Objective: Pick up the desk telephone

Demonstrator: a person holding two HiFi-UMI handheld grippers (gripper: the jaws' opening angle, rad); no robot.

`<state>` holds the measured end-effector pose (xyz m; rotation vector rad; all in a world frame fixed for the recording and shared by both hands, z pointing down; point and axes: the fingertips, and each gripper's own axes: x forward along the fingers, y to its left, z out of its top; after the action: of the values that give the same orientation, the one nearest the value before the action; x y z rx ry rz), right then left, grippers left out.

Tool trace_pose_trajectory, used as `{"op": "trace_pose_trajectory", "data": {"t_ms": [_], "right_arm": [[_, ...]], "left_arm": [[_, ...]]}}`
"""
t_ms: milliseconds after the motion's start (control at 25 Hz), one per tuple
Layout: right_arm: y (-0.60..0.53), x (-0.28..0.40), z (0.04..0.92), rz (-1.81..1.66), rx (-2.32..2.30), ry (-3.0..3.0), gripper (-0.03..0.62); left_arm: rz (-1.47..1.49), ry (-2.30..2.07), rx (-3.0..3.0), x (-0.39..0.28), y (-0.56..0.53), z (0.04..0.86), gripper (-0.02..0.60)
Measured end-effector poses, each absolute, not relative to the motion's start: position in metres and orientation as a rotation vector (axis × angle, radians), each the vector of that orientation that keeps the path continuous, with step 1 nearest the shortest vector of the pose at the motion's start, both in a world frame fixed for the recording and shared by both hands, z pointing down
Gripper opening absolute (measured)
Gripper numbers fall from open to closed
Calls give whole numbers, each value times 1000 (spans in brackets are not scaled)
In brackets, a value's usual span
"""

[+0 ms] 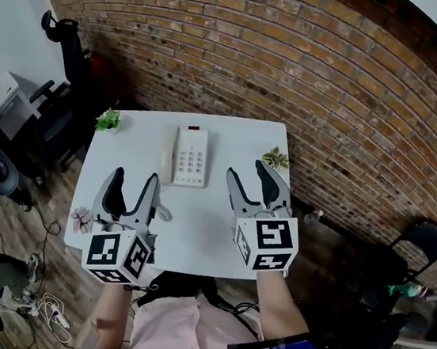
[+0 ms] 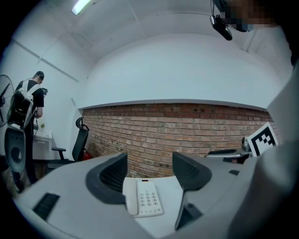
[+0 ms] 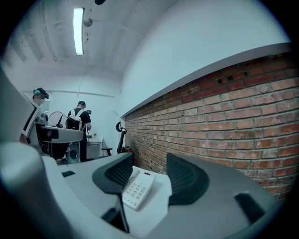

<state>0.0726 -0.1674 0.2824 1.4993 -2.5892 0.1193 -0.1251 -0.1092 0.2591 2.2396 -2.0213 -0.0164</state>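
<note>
Left claw (image 1: 136, 175), right claw (image 1: 247, 169) open; desk telephone (image 1: 190, 156) lies between, untouched.

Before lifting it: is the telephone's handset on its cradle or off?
On the cradle: the handset lies flush along the left side of the desk telephone, flat on the white table.

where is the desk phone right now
In the head view the desk telephone lies on the far half of the white table near the brick wall, between the left plant and the right plant.
</note>
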Motion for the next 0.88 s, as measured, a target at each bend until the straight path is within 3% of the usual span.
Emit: {"op": "trace_pose_trajectory", "data": {"t_ms": [880], "right_arm": [[-271, 13, 347, 236, 1475, -2446, 236]], "left_arm": [[75, -1849, 2207, -181, -243, 331, 313]]}}
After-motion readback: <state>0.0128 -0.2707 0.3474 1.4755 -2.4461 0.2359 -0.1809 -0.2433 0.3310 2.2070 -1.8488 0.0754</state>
